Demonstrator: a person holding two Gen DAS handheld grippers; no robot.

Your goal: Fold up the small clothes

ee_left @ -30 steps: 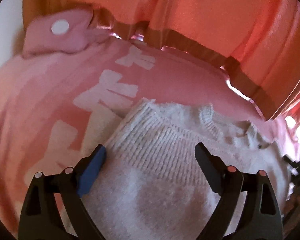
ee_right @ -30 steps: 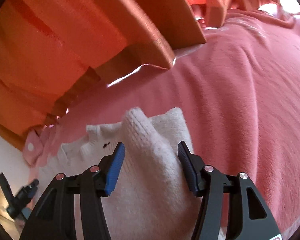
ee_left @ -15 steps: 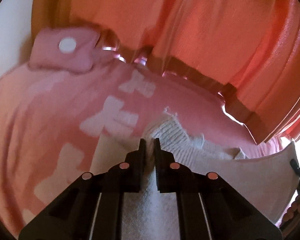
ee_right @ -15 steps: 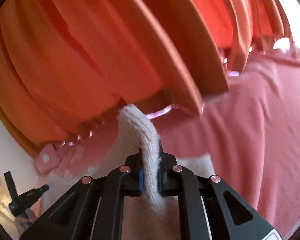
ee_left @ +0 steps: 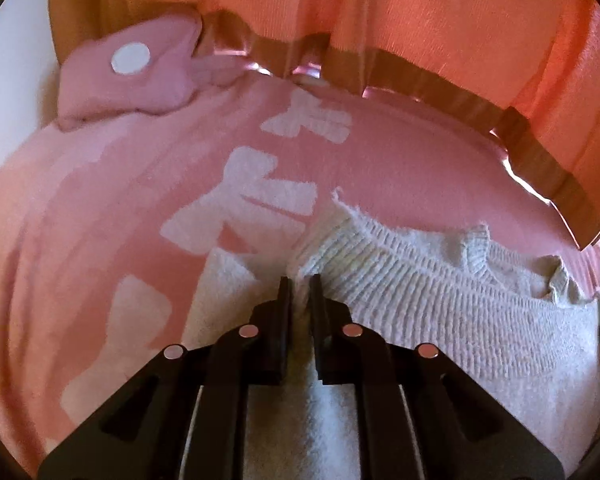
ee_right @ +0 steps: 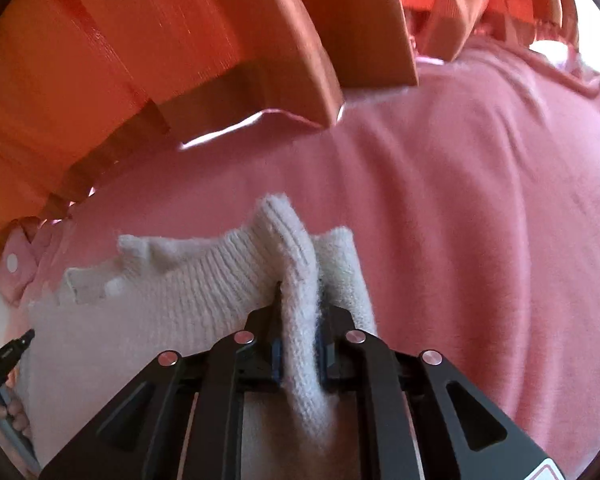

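A small cream knitted sweater (ee_left: pixel 440 292) lies on a pink blanket (ee_left: pixel 79 208) with white patterns. My left gripper (ee_left: pixel 300 284) is shut on the sweater's ribbed left edge, low over the blanket. In the right wrist view the sweater (ee_right: pixel 171 288) stretches to the left, and my right gripper (ee_right: pixel 300 300) is shut on a raised fold of its ribbed right edge. The fold sticks up between the jaws. The garment part under each gripper is hidden.
Orange curtains (ee_left: pixel 440 20) hang behind the bed and end at the blanket's far edge; they also show in the right wrist view (ee_right: pixel 139 60). A pink pillow (ee_left: pixel 131 76) with a white dot lies at the far left. The pink blanket (ee_right: pixel 480 200) spreads to the right.
Both grippers went from open to shut on the sweater's edges. The right gripper lifted its fold half a second ago and has come back down near the blanket.
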